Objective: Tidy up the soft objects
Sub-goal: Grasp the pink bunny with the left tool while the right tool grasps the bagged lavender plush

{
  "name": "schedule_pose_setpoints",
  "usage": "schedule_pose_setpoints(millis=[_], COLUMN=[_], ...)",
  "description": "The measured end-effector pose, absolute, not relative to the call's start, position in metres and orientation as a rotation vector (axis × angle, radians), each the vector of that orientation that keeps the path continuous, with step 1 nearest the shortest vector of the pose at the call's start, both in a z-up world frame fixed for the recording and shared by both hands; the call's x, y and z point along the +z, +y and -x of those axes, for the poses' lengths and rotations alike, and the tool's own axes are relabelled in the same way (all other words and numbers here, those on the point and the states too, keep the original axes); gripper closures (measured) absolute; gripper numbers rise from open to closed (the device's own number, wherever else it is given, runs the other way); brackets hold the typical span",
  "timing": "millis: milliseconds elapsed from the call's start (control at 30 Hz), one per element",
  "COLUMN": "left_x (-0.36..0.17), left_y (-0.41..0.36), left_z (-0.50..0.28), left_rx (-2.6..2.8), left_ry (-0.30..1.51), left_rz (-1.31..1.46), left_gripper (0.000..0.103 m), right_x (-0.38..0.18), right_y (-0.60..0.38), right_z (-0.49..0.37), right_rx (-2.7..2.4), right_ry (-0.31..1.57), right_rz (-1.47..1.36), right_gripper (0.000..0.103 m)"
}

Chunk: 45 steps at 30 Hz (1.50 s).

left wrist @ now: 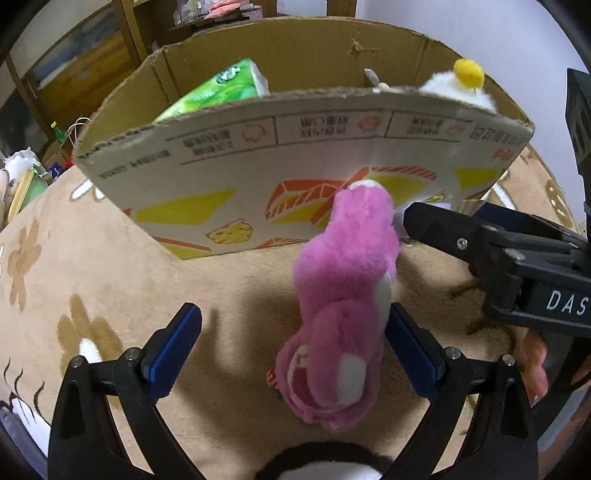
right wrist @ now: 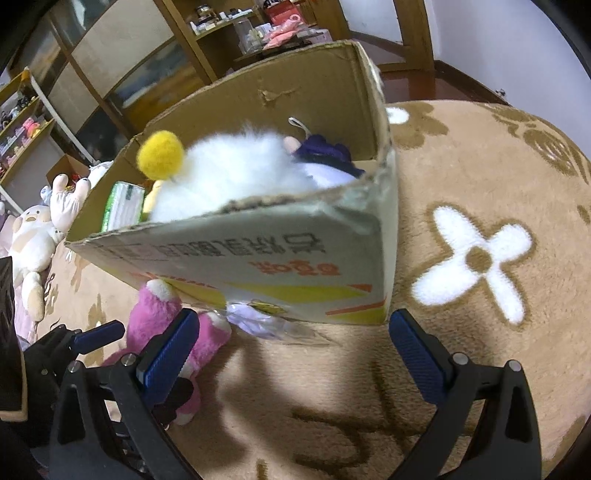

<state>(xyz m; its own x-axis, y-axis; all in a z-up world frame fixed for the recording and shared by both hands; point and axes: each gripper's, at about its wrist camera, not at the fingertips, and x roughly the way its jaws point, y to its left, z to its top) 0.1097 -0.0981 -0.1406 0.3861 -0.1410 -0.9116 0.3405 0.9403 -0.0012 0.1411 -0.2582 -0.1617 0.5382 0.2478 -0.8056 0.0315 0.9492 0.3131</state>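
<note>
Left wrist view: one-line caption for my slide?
Open left gripper straddling pink plush toy before the cardboard box.

Left gripper (left wrist: pixel 293 343) and right gripper (right wrist: pixel 293 345) fingers spread wide.

a lived-in home room, probably a bedroom or living room: the floor is covered by a plush tan rug (right wrist: pixel 461 192) with white flower patterns. wooden shelving (right wrist: pixel 236 26) along the wall holds small trinkets and pink items, and a wooden-framed cabinet (right wrist: pixel 110 74) stands beside it. stuffed animals (right wrist: pixel 33 243) lie on the floor next to a cardboard box (right wrist: pixel 295 254) with more plush toys in it.
</note>
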Motion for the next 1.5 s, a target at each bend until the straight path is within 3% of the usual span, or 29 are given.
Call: schedule_pose_setpoints(millis=[200,300,400,567,667,1300,1500], left_x=[-0.149,-0.149,-0.148,-0.145,-0.143,-0.148,-0.150], left_y=[-0.096,-0.094,-0.092,-0.094,-0.093,-0.047,-0.063], left_z=[-0.115,-0.116,-0.114,-0.109,-0.107,-0.124,-0.125], left_rx=[-0.312,-0.332,-0.365,-0.435,-0.433,-0.334,-0.328], left_ry=[1.149,1.145,1.138,1.138,1.133,1.168,1.175], left_rz=[-0.184,-0.181,-0.180,-0.167,-0.160,-0.127,-0.117], left_gripper=[0.006,0.012,0.023,0.053,0.060,0.061,0.061], right_x=[-0.169,-0.169,-0.169,-0.166,-0.165,-0.167,-0.170], right_y=[-0.257,-0.255,-0.253,-0.245,-0.241,-0.216,-0.227], right_z=[-0.146,-0.148,-0.149,-0.150,-0.150,-0.149,-0.143], right_rx=[0.119,0.106,0.097,0.074,0.065,0.016,-0.014], right_ry=[1.016,1.018,1.016,1.018,1.023,0.999,0.990], right_rz=[-0.333,-0.337,-0.339,-0.315,-0.309,-0.302,-0.348], right_gripper=[0.000,0.000,0.000,0.000,0.000,0.000,0.000])
